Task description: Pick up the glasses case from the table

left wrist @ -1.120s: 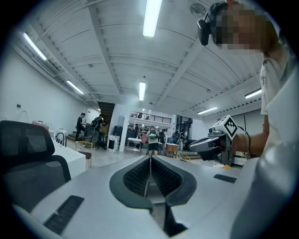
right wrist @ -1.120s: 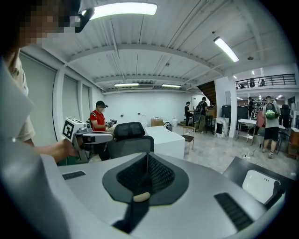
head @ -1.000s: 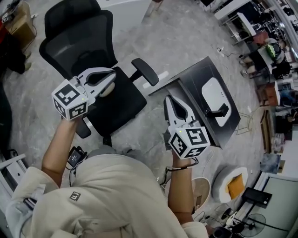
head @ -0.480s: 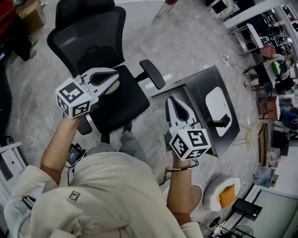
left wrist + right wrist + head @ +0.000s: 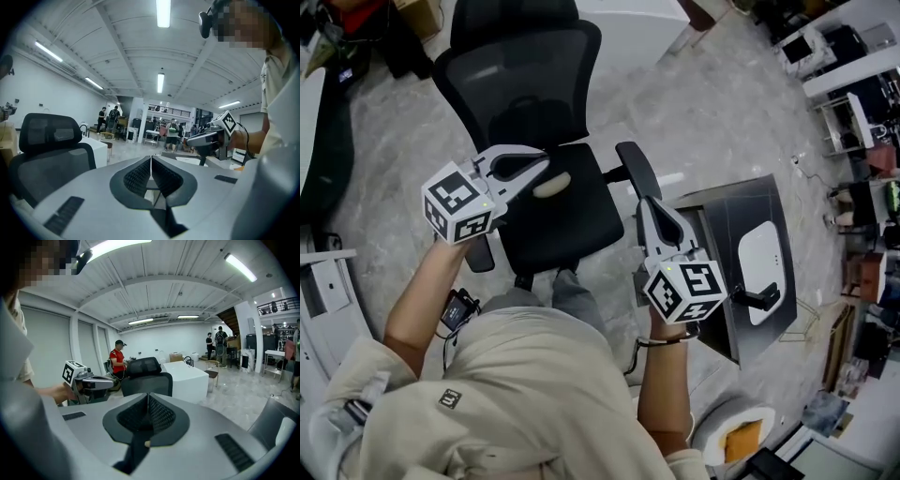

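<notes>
A dark table (image 5: 727, 225) stands at the right of the head view. On it lies a white rounded oblong thing (image 5: 762, 274), perhaps the glasses case, with a black stand (image 5: 761, 300) beside it. My right gripper (image 5: 644, 200) is shut and empty, left of the table and apart from it. My left gripper (image 5: 542, 157) is shut and empty too, held over a black office chair (image 5: 534, 103). A pale oval thing (image 5: 551, 185) lies on the seat under its tip. The left gripper view (image 5: 151, 157) and the right gripper view (image 5: 148, 394) both show the pads together with nothing between.
The chair's armrest (image 5: 636, 171) lies between the two grippers. A white block desk (image 5: 187, 378) stands behind the chair, and a round bin with something orange (image 5: 741, 436) is on the floor by the table. Several people stand far off in the hall.
In the head view the chair has come toward the middle and the table has slid to the right and lower. Both grippers have stayed shut and now point toward the chair.
</notes>
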{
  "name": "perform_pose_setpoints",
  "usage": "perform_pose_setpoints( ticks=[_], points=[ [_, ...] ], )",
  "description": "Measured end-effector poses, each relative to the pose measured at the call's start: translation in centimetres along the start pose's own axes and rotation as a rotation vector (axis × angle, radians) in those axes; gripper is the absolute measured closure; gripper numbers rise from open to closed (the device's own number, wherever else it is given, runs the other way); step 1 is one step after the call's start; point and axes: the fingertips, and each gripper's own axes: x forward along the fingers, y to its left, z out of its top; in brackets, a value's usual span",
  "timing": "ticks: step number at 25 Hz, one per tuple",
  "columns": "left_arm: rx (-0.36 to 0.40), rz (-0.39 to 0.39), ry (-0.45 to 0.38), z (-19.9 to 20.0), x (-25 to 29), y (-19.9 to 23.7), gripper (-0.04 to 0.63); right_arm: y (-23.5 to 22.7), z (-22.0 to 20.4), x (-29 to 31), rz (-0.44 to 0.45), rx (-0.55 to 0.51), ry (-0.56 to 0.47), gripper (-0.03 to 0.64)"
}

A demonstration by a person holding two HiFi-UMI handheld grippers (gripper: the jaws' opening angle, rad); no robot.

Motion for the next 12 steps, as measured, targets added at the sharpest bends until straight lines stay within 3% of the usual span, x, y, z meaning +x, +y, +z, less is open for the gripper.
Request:
perform_pose_setpoints(
  ticks=[12],
  points=[
    [-0.059, 0.072, 0.066, -2.5, 3.1, 3.3, 0.572, -2.9, -0.8, 5.9, 0.108, 0.022, 0.063, 0.591]
  ],
)
